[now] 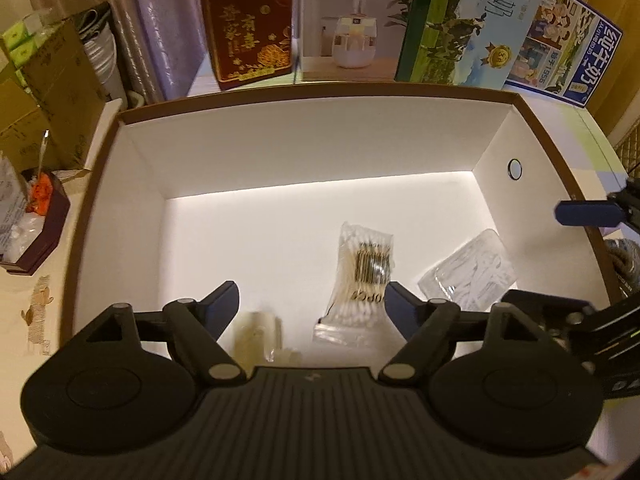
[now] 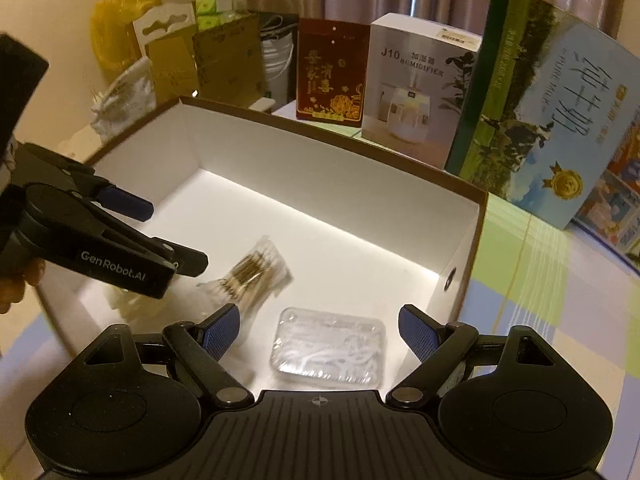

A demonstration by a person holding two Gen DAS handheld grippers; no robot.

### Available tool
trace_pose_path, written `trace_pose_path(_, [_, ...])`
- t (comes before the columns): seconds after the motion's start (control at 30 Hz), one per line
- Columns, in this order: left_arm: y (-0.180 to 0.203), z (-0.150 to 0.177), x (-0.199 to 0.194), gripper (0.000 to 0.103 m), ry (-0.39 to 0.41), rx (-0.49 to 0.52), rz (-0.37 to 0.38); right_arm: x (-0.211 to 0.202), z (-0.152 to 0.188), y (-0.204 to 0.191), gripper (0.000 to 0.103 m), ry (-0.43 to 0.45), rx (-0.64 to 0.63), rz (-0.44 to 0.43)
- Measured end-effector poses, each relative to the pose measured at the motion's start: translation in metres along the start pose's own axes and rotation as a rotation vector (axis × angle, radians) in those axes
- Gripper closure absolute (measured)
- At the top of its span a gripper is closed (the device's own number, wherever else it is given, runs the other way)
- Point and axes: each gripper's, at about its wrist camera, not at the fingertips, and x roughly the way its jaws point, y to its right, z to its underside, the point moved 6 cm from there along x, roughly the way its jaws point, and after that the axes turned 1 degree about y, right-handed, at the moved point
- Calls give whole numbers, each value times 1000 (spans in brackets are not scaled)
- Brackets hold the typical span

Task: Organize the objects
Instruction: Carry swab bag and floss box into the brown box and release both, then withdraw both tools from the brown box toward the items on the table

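Observation:
A large open box (image 1: 304, 148), white inside with a brown rim, lies on the table; it also shows in the right wrist view (image 2: 328, 168). In it lie a bag of cotton swabs (image 1: 362, 280) (image 2: 252, 272), a clear plastic case of white floss picks (image 1: 472, 274) (image 2: 330, 346), and a small blurred pale packet (image 1: 260, 334). My left gripper (image 1: 312, 304) is open above the box's near side, over the packet and swab bag; it shows in the right wrist view (image 2: 172, 236). My right gripper (image 2: 320, 332) is open and empty above the plastic case.
Behind the box stand a red gift box (image 1: 250, 26), a humidifier box (image 1: 352, 20) and milk cartons (image 1: 476, 24). Cardboard boxes (image 1: 52, 80) and a small dark box of odds (image 1: 34, 220) sit left. A checked tablecloth (image 2: 540, 300) lies right.

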Motion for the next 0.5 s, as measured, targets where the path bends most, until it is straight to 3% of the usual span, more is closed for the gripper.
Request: trace_pose_path(0.5, [8, 22, -64, 24, 54, -28, 36, -52, 13, -9, 18, 53, 98, -25])
